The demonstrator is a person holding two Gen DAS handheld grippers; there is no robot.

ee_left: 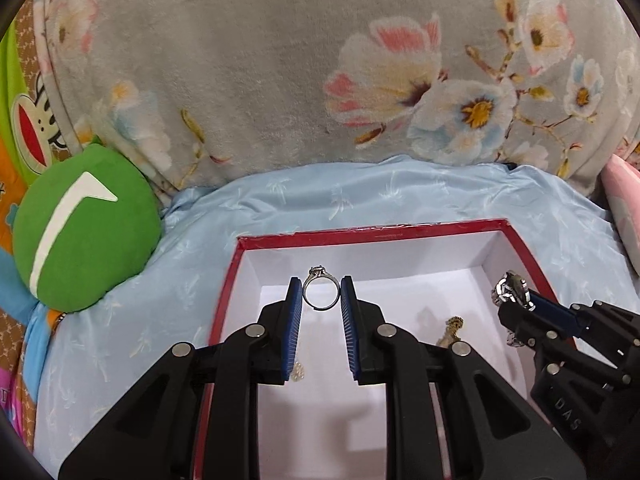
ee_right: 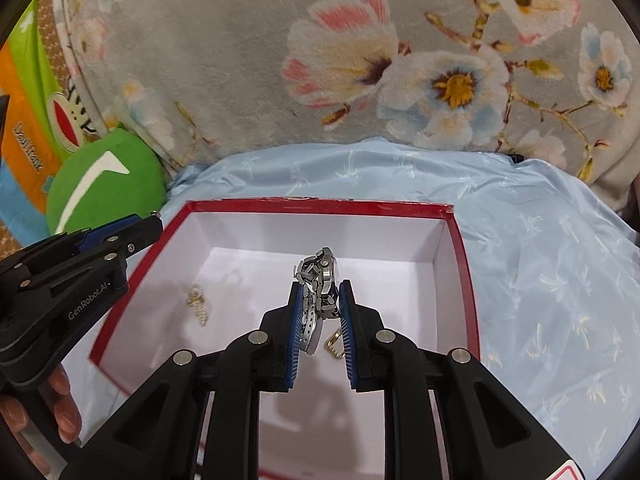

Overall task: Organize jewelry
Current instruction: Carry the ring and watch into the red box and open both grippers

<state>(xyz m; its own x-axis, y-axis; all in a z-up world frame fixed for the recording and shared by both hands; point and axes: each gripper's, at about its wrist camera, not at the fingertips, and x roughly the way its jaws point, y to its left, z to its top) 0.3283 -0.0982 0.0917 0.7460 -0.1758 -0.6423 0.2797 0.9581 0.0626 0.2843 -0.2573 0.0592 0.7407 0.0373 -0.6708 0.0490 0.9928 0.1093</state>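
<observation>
A red-rimmed box (ee_left: 400, 233) with a white inside lies on the light blue sheet; it also shows in the right wrist view (ee_right: 320, 205). My left gripper (ee_left: 320, 294) is shut on a silver ring (ee_left: 319, 289) and holds it over the box. My right gripper (ee_right: 319, 300) is shut on a silver metal watch (ee_right: 320, 280), also above the box; it shows in the left wrist view (ee_left: 514, 294) at the right. A gold piece (ee_left: 452, 330) lies on the box floor, also seen in the right wrist view (ee_right: 197, 304). Another gold piece (ee_right: 334, 344) lies under my right gripper.
A grey floral blanket (ee_left: 280, 60) rises behind the box. A green plush toy (ee_left: 86, 224) sits at the left on the sheet (ee_left: 140, 300). A small gold item (ee_left: 298, 371) lies by the box's left side. A hand (ee_right: 60, 412) holds the left gripper.
</observation>
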